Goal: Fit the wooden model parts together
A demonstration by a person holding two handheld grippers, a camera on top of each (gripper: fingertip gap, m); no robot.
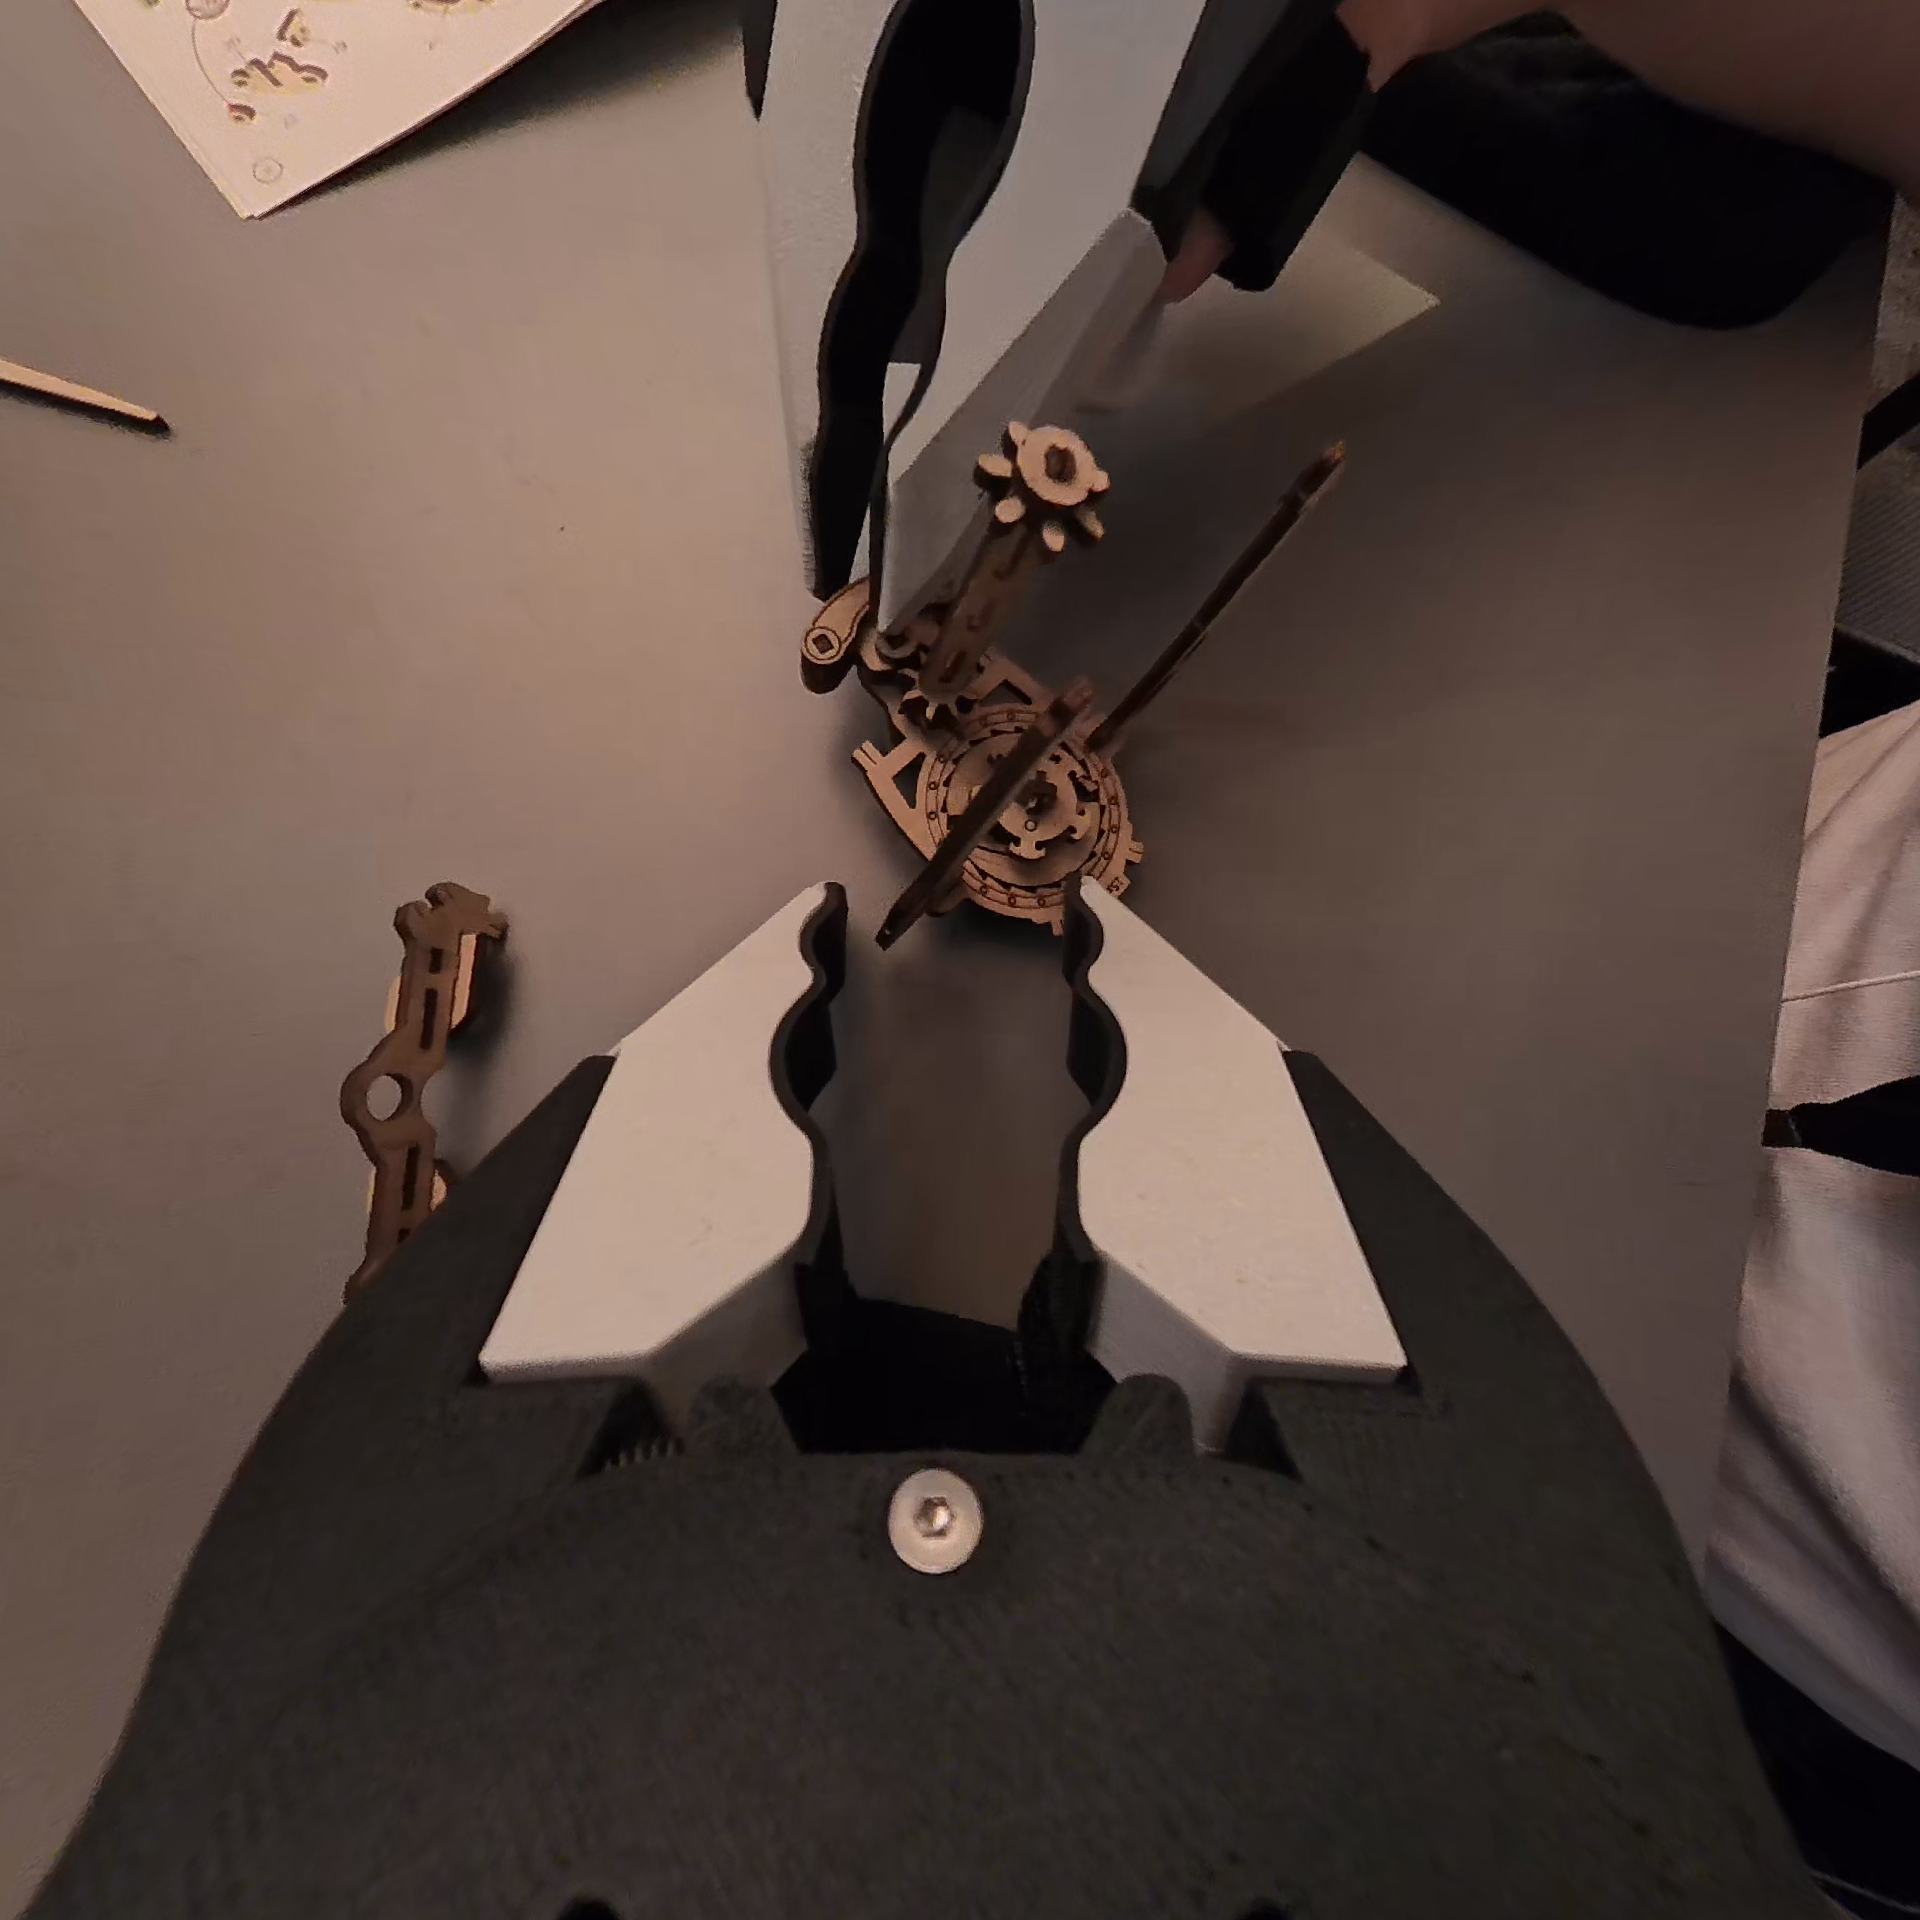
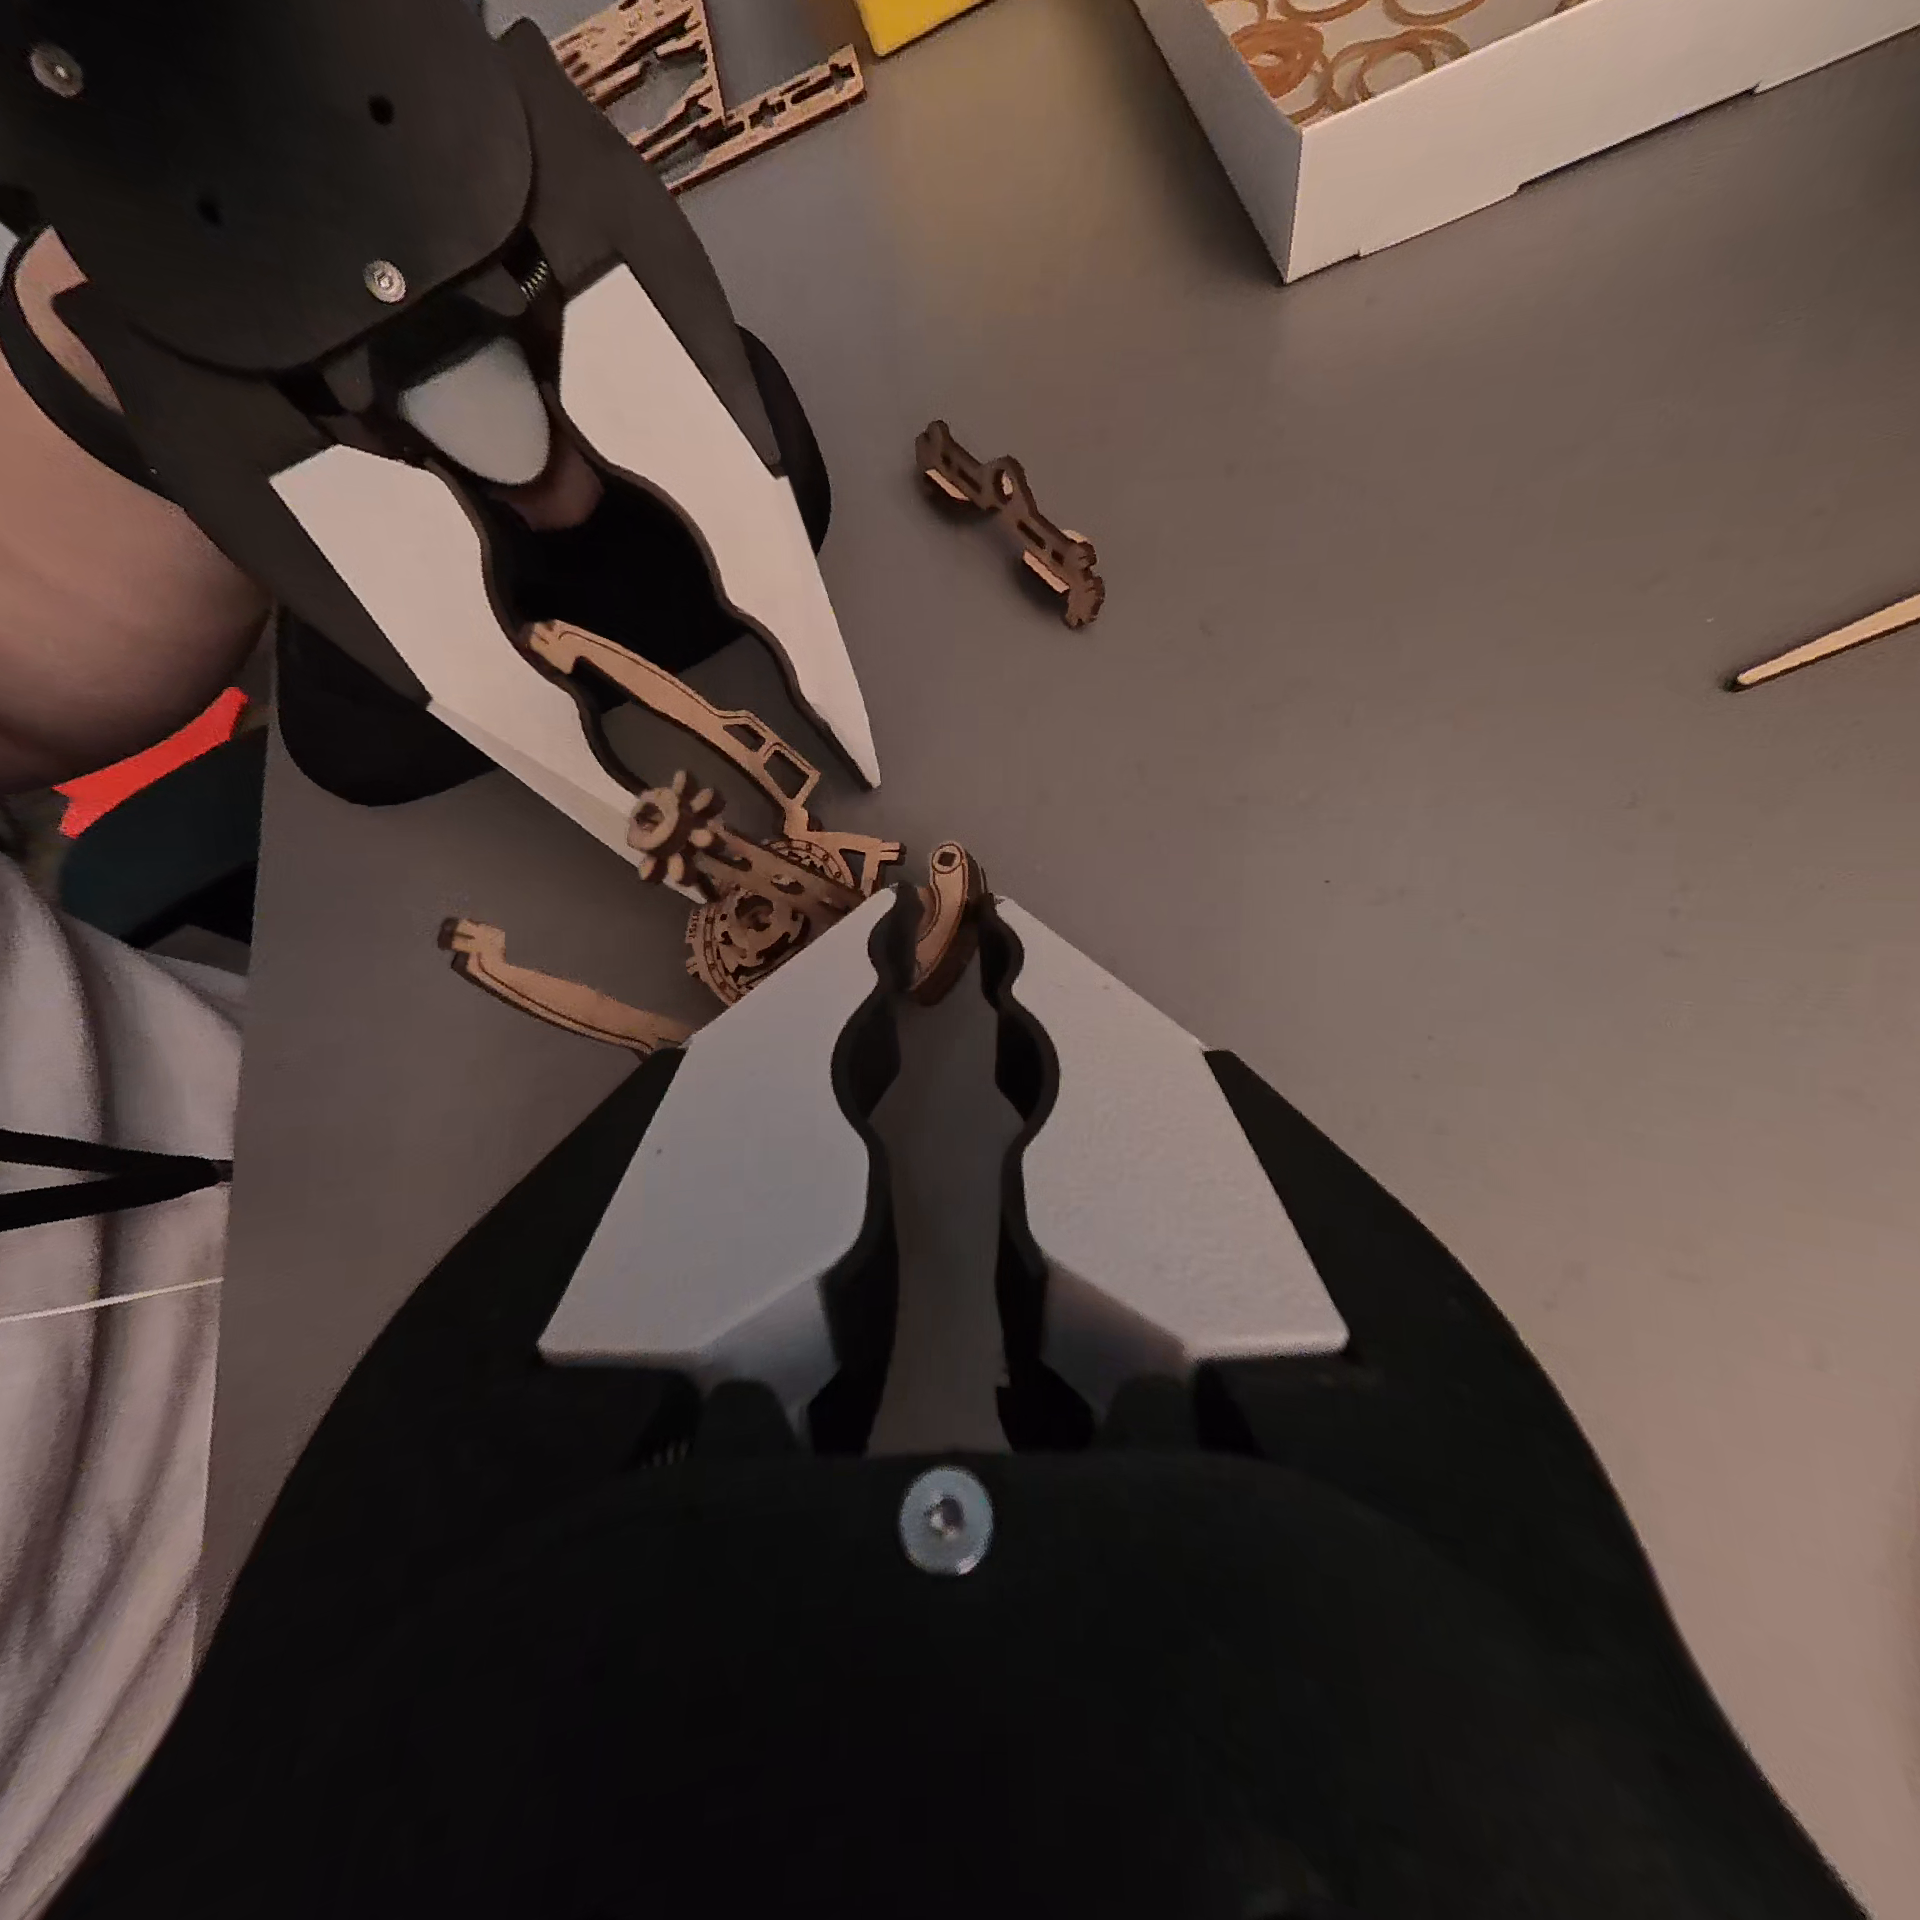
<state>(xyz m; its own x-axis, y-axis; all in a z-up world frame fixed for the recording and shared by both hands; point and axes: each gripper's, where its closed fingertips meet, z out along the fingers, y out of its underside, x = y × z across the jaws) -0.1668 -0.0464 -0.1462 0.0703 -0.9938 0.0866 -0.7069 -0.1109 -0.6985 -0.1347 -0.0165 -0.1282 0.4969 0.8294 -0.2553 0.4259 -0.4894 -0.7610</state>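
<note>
A wooden gear assembly (image 1: 1013, 800) lies on the grey table (image 1: 468, 623), with a small cog (image 1: 1049, 483) on a shaft sticking up and a long flat arm (image 1: 982, 816) on edge across it. My left gripper (image 1: 956, 914) is open and empty, its fingertips just short of the assembly. My right gripper (image 2: 943, 909) is shut on a small curved wooden lever (image 2: 940, 925) at the assembly's (image 2: 758, 920) edge. It reaches in from the top of the left wrist view (image 1: 871, 608). The open left gripper (image 2: 758, 810) shows at upper left in the right wrist view.
A loose slotted wooden link (image 2: 1008, 520) lies beyond the assembly; it also shows in the left wrist view (image 1: 416, 1060). A wooden stick (image 2: 1829, 649), a white box (image 2: 1351, 197) of wooden rings, a punched sheet (image 2: 717, 94) and an instruction sheet (image 1: 312, 94) are farther off. A person's white-clad torso (image 1: 1849, 1247) is at the table edge. One gripper's finger ends stand about 5 cm off the other's. About 15 cm separates my right fingertips from the wooden stick (image 2: 1829, 649). It is also in sight in the left wrist view (image 1: 83, 399).
</note>
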